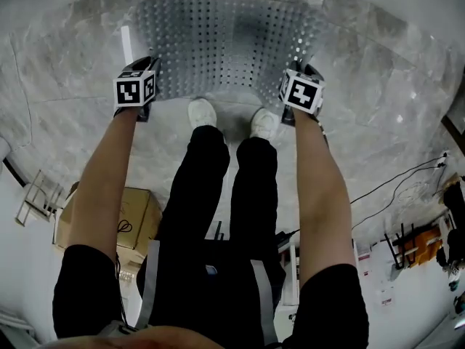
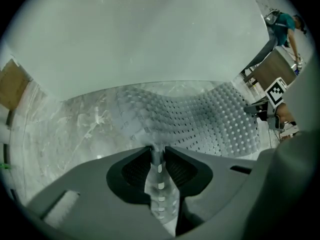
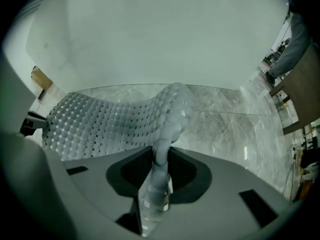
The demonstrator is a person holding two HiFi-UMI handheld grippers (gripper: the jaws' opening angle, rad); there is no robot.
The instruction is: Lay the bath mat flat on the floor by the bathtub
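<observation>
Bathroom: marble floor (image 1: 378, 122) beside a white bathtub (image 2: 140, 39)

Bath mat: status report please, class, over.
Left gripper, right gripper: both pinching near edge of bath mat. Mat mostly down beside bathtub, near edge raised. Nothing on it; shoes close behind.

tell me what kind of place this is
Probably a mock bathroom set up in a lab or workshop: a white bathtub, a marble floor and a bath mat, but with a cardboard box and loose cables right behind the person.

Brown cardboard box (image 1: 140, 211), lower left
</observation>
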